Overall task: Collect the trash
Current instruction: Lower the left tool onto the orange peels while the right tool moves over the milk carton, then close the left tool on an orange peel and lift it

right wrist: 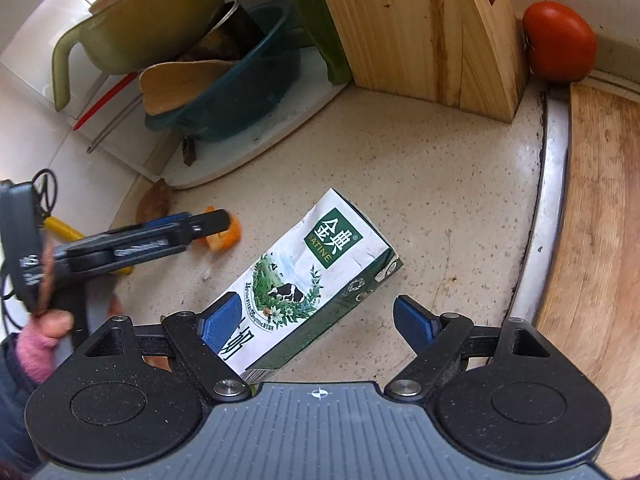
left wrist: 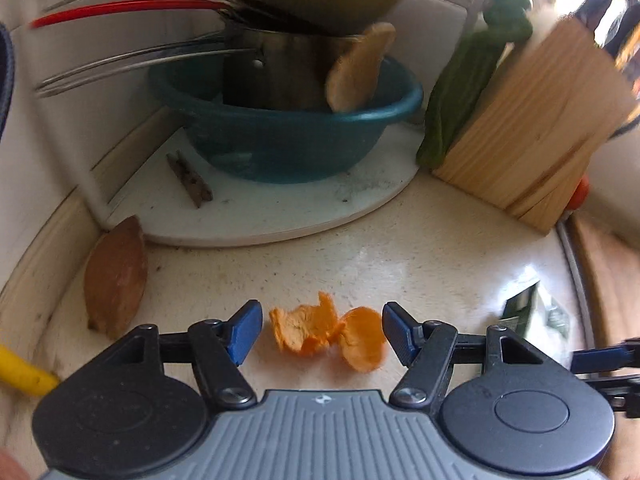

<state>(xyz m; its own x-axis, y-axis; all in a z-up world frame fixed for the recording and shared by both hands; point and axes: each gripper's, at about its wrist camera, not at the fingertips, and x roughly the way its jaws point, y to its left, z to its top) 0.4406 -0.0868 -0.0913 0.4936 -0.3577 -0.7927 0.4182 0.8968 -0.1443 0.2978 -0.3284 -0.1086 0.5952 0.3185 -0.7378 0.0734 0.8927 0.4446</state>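
Orange peel (left wrist: 328, 334) lies on the speckled counter between the blue pads of my left gripper (left wrist: 322, 332), which is open around it without touching. From the right wrist view the same peel (right wrist: 226, 236) shows just past the left gripper's fingertips (right wrist: 212, 220). A crushed white-and-green milk carton (right wrist: 308, 280) lies flat on the counter. My right gripper (right wrist: 320, 320) is open, its left pad against the carton's edge, its right pad apart from it. The carton (left wrist: 528, 310) also appears at the right of the left wrist view.
A dry brown leaf (left wrist: 116, 276) and a yellow object (left wrist: 24, 372) lie at the left. A white board (left wrist: 280, 208) carries a teal basin (left wrist: 288, 128) stacked with pots and a clothespin (left wrist: 190, 178). A wooden knife block (right wrist: 432, 28), tomato (right wrist: 558, 40) and wooden board (right wrist: 600, 240) stand right.
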